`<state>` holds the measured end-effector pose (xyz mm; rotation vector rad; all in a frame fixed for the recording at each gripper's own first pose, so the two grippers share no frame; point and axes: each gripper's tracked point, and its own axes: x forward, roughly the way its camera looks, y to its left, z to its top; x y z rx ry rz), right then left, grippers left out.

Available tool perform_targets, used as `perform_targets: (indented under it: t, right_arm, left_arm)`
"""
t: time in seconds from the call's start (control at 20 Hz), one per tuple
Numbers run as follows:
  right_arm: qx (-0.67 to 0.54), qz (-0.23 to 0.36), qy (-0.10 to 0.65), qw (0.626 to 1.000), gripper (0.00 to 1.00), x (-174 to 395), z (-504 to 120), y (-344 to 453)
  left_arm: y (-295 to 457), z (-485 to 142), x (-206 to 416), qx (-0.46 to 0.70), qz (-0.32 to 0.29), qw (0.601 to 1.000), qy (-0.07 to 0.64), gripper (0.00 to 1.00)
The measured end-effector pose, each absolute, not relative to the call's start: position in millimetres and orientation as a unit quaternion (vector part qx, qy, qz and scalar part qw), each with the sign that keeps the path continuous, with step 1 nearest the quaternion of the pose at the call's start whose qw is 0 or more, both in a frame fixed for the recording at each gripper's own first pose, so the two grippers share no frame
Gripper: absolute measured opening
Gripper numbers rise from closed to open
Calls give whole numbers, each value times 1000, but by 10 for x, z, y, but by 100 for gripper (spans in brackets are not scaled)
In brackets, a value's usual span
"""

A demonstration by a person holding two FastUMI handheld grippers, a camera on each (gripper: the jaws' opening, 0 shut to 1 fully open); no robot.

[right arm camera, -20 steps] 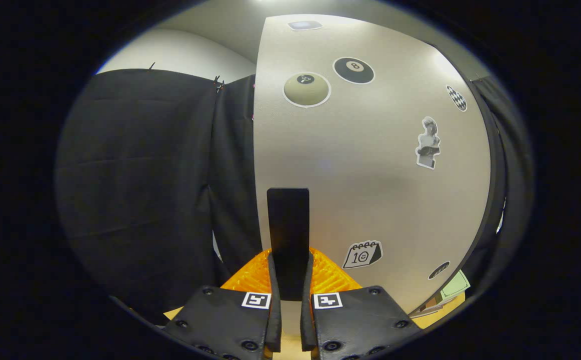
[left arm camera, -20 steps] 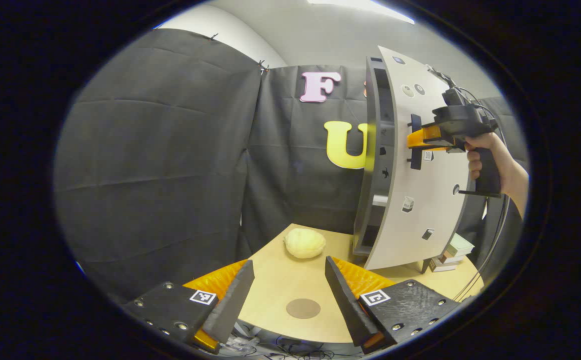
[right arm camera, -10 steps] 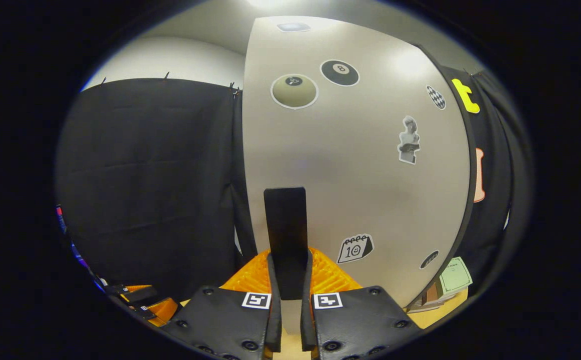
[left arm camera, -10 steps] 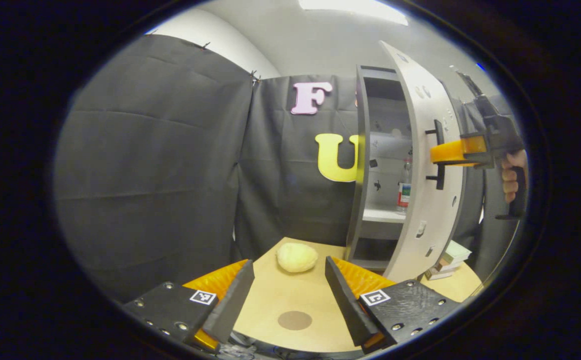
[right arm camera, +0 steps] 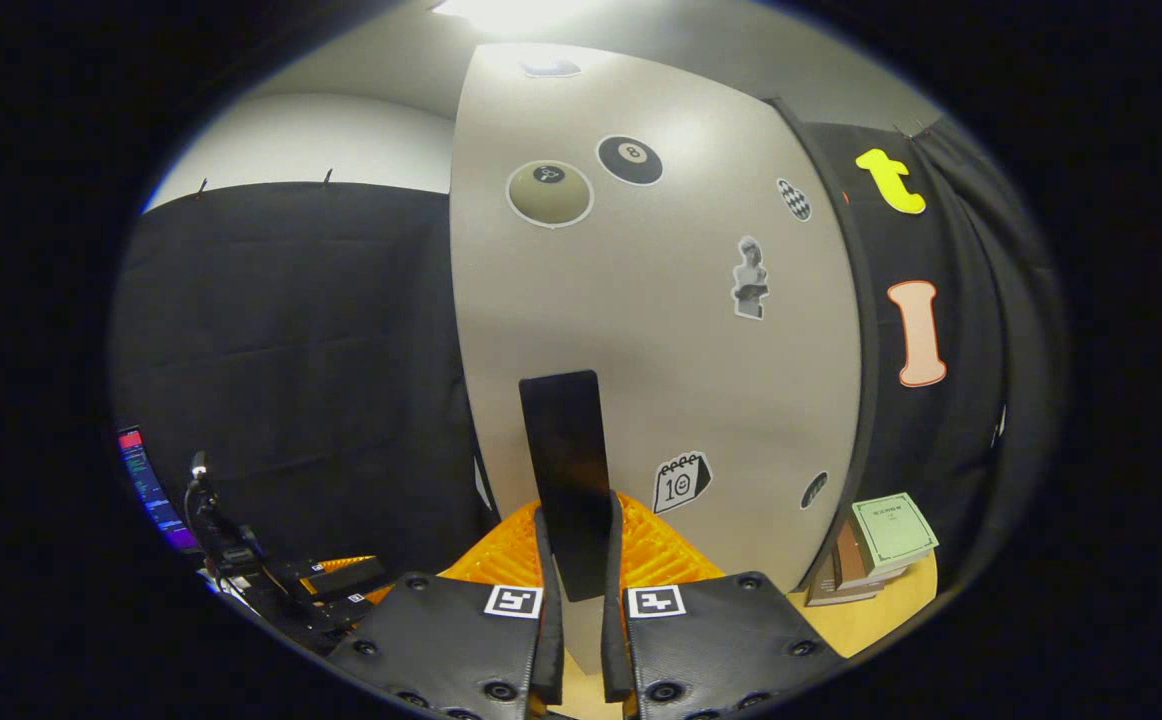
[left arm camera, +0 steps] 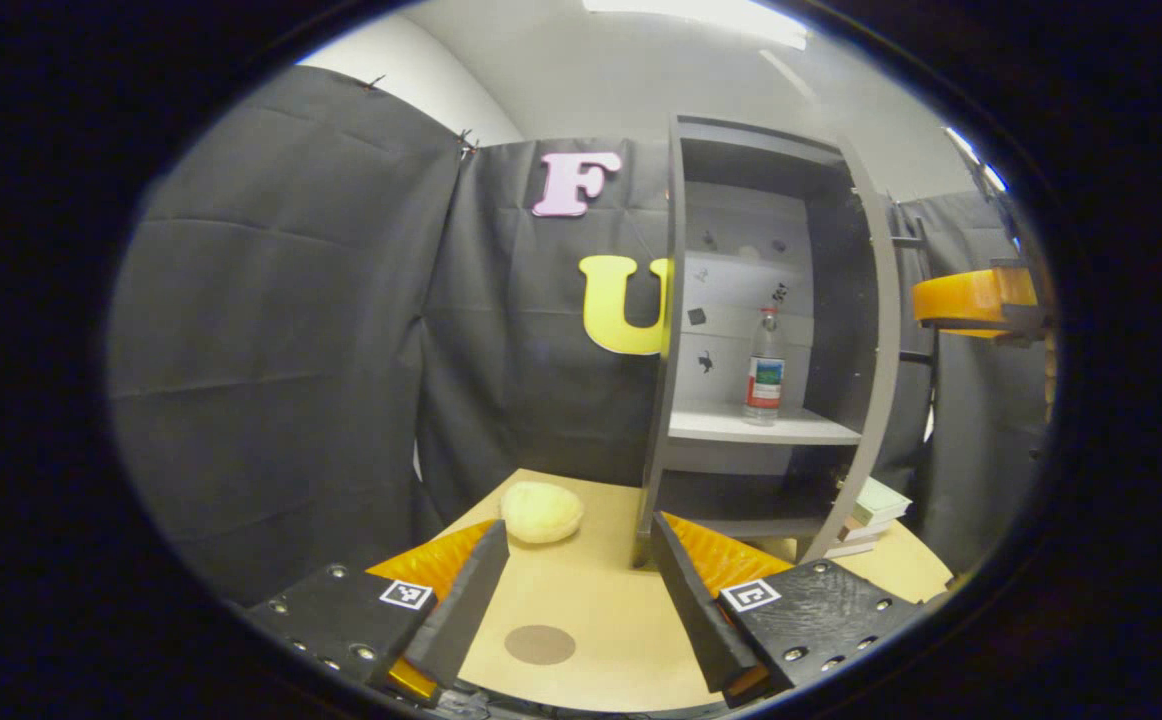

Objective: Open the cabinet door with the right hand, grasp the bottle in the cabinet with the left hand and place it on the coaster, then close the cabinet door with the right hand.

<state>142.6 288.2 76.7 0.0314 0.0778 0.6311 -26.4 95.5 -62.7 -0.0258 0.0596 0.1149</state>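
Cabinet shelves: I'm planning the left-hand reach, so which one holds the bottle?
The middle shelf, the pale board, holds the upright bottle. The compartment above and the dark one below it look bare of bottles.

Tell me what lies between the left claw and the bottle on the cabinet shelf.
In the left gripper view, bare tan tabletop and the shelf's front edge separate the open left claw from the clear plastic bottle. The round brown coaster lies between its fingers.

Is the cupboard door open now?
Open. In the left gripper view the cabinet door is swung aside, showing the bottle upright on its shelf.
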Motion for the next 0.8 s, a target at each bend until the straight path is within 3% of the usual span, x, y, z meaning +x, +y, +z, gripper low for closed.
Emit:
perform_targets:
  t: [0.4,0.55,0.8]
  right_arm:
    - [23,257,26,966,17,1344,787,2618]
    - [32,225,16,974,13,1187,811,2419]
    - [60,155,2,986,16,1278,822,1865]
  left_arm:
    - [694,-604,-184,-14,-6,999,30,87]
    - [605,-598,-165,-5,-35,999,30,87]
    - [419,-631,-184,7,-90,995,37,89]
